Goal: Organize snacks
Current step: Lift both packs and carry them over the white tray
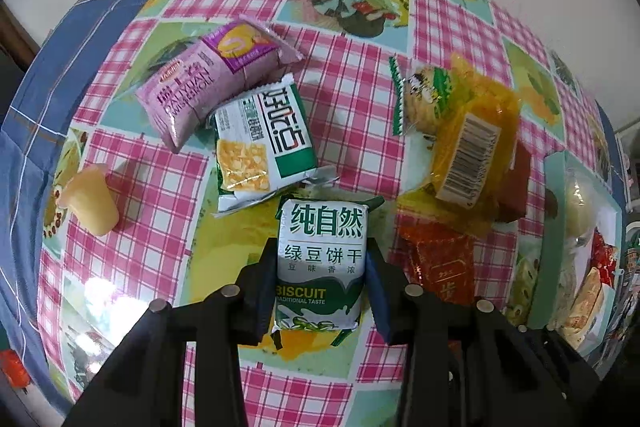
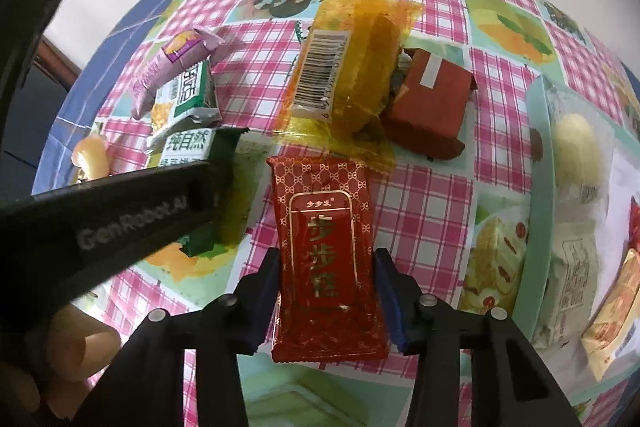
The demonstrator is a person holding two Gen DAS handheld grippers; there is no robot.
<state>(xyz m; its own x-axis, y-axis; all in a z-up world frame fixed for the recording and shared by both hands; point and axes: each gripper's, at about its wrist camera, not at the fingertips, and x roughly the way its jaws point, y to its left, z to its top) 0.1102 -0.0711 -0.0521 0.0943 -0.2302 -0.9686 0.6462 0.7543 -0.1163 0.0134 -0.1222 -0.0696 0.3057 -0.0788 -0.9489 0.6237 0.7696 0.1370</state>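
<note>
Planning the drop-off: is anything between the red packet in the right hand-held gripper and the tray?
Nothing visible. The red packet sits between the right hand-held gripper's fingers, and only bare tablecloth lies before the tray.

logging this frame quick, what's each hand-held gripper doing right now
Left hand-held gripper: closed on the green biscuit pack.
Right hand-held gripper: closed on the red cake pack.
</note>
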